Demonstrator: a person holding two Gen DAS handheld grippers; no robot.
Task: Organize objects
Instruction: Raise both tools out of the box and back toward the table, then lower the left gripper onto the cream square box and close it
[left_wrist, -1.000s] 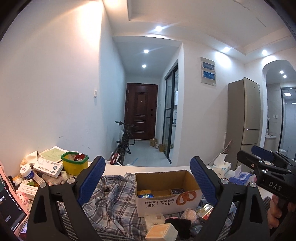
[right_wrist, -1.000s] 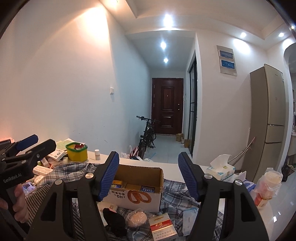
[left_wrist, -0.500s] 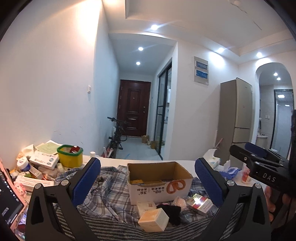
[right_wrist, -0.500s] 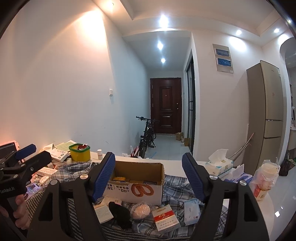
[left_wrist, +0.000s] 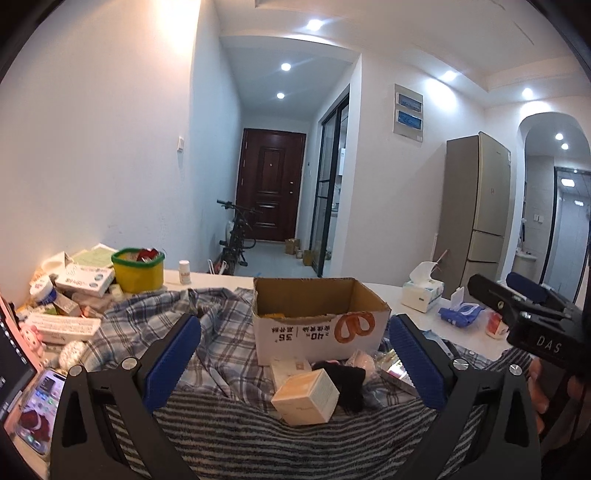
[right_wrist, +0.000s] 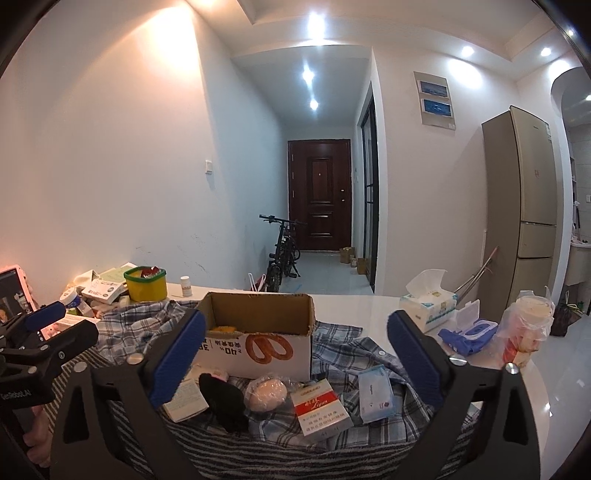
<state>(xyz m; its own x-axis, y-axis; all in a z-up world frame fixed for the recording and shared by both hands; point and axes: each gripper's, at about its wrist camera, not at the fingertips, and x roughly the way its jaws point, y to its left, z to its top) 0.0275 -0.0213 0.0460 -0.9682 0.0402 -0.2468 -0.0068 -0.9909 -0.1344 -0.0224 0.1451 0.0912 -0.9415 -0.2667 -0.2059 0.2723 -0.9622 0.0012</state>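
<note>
An open cardboard box (left_wrist: 317, 325) (right_wrist: 258, 339) with a pretzel print stands on plaid cloth in the middle of the table, with small items inside. In front of it lie a cream cube box (left_wrist: 306, 397), a black soft object (left_wrist: 345, 380) (right_wrist: 221, 400), a round pale wrapped item (right_wrist: 266, 393), a red-and-white carton (right_wrist: 319, 408) and a blue-white packet (right_wrist: 376, 392). My left gripper (left_wrist: 293, 363) is open and empty, held back above the striped cloth. My right gripper (right_wrist: 295, 363) is open and empty, likewise in front of the items.
A yellow tub with a green rim (left_wrist: 137, 269) (right_wrist: 145, 282), stacked medicine boxes (left_wrist: 85, 282) and a small white bottle (left_wrist: 184, 272) sit at the left. A tissue box (right_wrist: 428, 306), a blue wipes pack (right_wrist: 469, 330) and a bagged cup (right_wrist: 528, 325) stand right. A phone (left_wrist: 35, 413) lies near left.
Both grippers have pulled back and tilted down from the box. The box looks smaller and more of the loose items and striped cloth in front of it show.
</note>
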